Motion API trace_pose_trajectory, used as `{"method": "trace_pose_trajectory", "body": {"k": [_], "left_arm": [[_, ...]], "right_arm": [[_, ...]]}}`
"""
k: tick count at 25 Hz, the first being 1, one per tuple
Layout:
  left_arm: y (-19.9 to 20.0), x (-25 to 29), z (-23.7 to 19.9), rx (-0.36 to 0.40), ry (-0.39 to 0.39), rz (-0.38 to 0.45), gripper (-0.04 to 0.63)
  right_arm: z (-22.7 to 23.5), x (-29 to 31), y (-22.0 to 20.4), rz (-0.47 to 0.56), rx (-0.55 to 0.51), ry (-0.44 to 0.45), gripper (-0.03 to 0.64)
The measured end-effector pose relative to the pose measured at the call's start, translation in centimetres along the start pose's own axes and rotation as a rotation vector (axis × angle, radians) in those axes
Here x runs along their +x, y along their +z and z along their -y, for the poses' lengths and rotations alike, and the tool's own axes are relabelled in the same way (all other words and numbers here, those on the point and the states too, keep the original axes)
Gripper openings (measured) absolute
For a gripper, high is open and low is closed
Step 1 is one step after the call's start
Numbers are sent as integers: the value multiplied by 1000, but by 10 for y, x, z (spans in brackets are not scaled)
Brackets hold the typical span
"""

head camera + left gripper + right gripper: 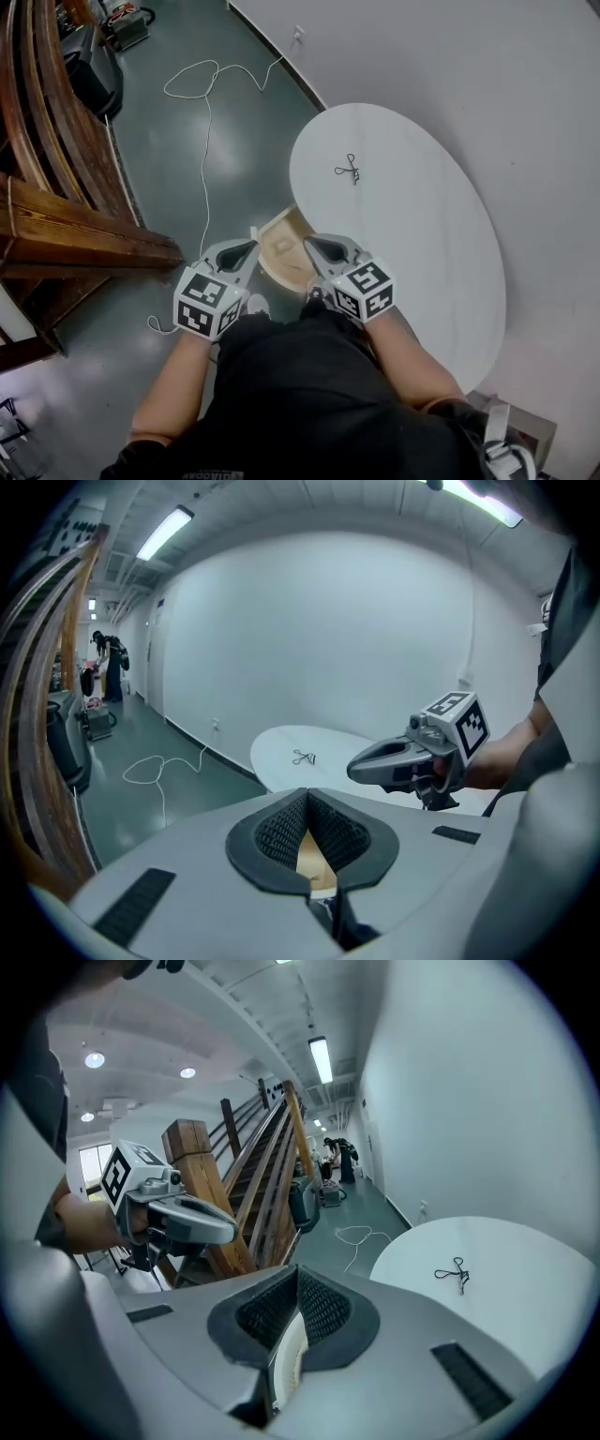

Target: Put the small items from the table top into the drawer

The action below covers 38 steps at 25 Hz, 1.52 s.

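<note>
A white oval table (pixel 422 234) is standing against a pale wall (pixel 487 84) on a dark green floor (pixel 178 159), with a white cable (pixel 204 141) trailing past a wooden staircase (pixel 56 187); one small black item (pixel 349 170), possibly an eyelash curler, is lying on the table top well apart from you; the wooden drawer (pixel 281 248) is sitting open below the near edge. You are holding the left gripper (pixel 249 247) and right gripper (pixel 309 242) side by side above the drawer, each with jaws pressed together on nothing. Only the left gripper view is showing people (pixel 111 667) standing far down the corridor under ceiling lights (pixel 166 533).
</note>
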<state>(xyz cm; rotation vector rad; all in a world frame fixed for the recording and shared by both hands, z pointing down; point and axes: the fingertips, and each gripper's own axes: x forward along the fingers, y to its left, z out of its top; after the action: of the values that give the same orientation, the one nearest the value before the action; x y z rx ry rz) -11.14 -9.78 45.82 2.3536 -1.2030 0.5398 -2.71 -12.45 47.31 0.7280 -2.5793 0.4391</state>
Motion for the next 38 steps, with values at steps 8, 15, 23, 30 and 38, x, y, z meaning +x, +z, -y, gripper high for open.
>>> {"method": "trace_pose_trajectory", "body": {"k": [8, 15, 23, 30, 38], "left_arm": [[28, 7, 13, 68, -33, 36, 15], [36, 25, 22, 85, -45, 24, 15], [42, 46, 31, 77, -41, 8, 15], [39, 61, 30, 52, -13, -29, 15], [35, 71, 28, 35, 32, -68, 15]], "right_arm": [[18, -23, 15, 48, -2, -76, 8], [45, -36, 10, 47, 10, -124, 8], [84, -47, 5, 35, 27, -163, 8], [129, -45, -3, -3, 45, -189, 8], [186, -25, -15, -54, 79, -210, 9]]}}
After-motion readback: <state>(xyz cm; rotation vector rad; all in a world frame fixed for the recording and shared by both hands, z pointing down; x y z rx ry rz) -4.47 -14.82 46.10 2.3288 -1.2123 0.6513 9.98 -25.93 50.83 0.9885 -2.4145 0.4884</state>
